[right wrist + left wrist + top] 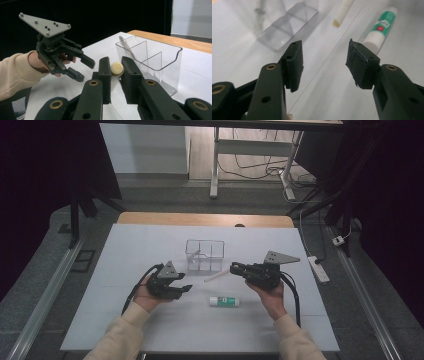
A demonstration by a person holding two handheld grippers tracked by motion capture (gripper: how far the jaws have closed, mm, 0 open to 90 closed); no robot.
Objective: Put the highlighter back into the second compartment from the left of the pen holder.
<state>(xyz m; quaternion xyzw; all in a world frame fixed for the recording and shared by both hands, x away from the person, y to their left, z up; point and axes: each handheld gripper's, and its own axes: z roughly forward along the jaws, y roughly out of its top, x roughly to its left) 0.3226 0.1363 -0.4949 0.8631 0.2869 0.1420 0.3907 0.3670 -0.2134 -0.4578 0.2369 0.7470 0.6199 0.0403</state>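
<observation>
While my right gripper [115,75] clamps a cream-white stick [116,70] between its pads, my left gripper [324,65] stands parted with nothing between its jaws. In the right gripper view the stick's round cream end pokes up between the two black jaws, both pads pressed against its sides. From the high view I see my right gripper [233,267] pointing toward the left of the table, with the stick [216,277] slanting out of it and down toward the white tabletop [150,245], just in front of the clear box [204,255].

That clear box is a divided bin with several compartments, standing upright near the middle of the table. One slim pale thing [124,43] leans in its far-left compartment as my right gripper view shows it; I cannot tell what it is.

My left gripper [187,288] sits left of centre in the high view, jaws pointing right. Along those jaws I see bare tabletop between the pads, the stick's tip [342,12] ahead, and the box [287,27] off to the upper left.

A glue stick [225,301] with a green label lies flat on the table between my two hands, nearer to me than the box. In the left gripper view it [379,27] lies just past the right-hand pad, apart from it.
</observation>
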